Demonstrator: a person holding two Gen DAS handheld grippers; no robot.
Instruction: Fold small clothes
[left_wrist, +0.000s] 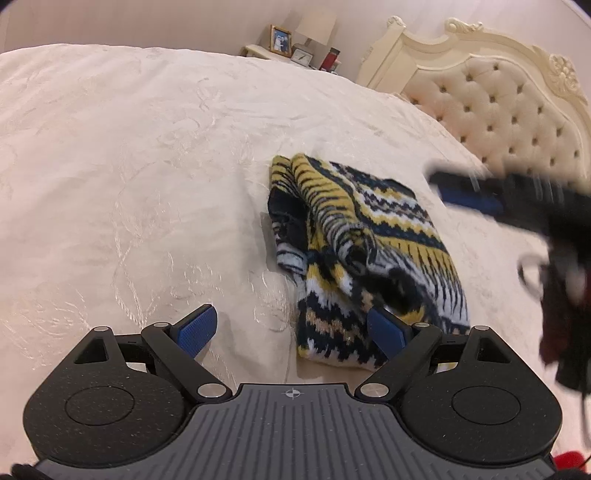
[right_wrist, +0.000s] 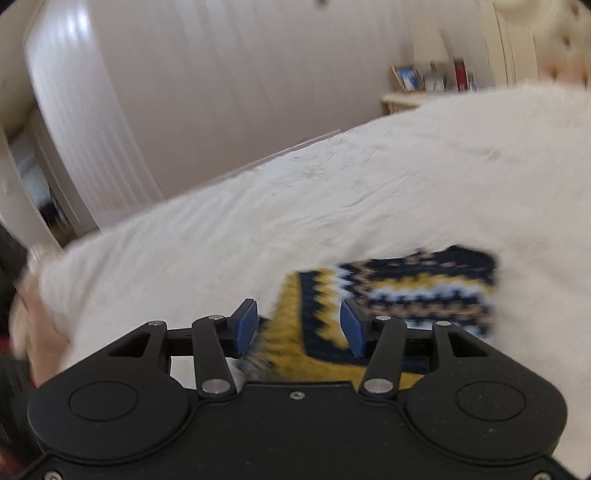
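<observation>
- A cream bedspread (left_wrist: 129, 166) with tone-on-tone embroidery covers the bed and fills most of both views; it is creased around the middle.
- A tufted headboard (left_wrist: 498, 107) with a carved cream frame rises at the far right of the left wrist view.
- A pale panelled wall, perhaps wardrobe doors (right_wrist: 129, 92), stands behind the bed in the right wrist view, blurred.
- A knitted sweater (left_wrist: 362, 251) in navy, yellow and white zigzag bands lies on the bedspread, right of centre in the left wrist view. It is bunched, with its left side rolled up into thick folds and its nearer hem lying flat.
- The left gripper (left_wrist: 295, 332) is low over the bedspread at the sweater's near edge, jaws spread wide and holding nothing. Its right blue pad (left_wrist: 388, 332) overlaps the sweater's hem; whether it touches the knit cannot be told. Its left pad is over bare bedspread.
- The right gripper (right_wrist: 299, 326) is blurred, with its jaws apart and gripping nothing. The sweater's yellow-bordered edge (right_wrist: 388, 295) shows between and beyond its pads.
- From the left wrist view, the right gripper (left_wrist: 469, 192) appears as a dark smear above the sweater's right side.
- A nightstand (left_wrist: 258, 50) beyond the bed carries a framed photo (left_wrist: 280, 40), a lamp (left_wrist: 316, 27) and a small clock.
</observation>
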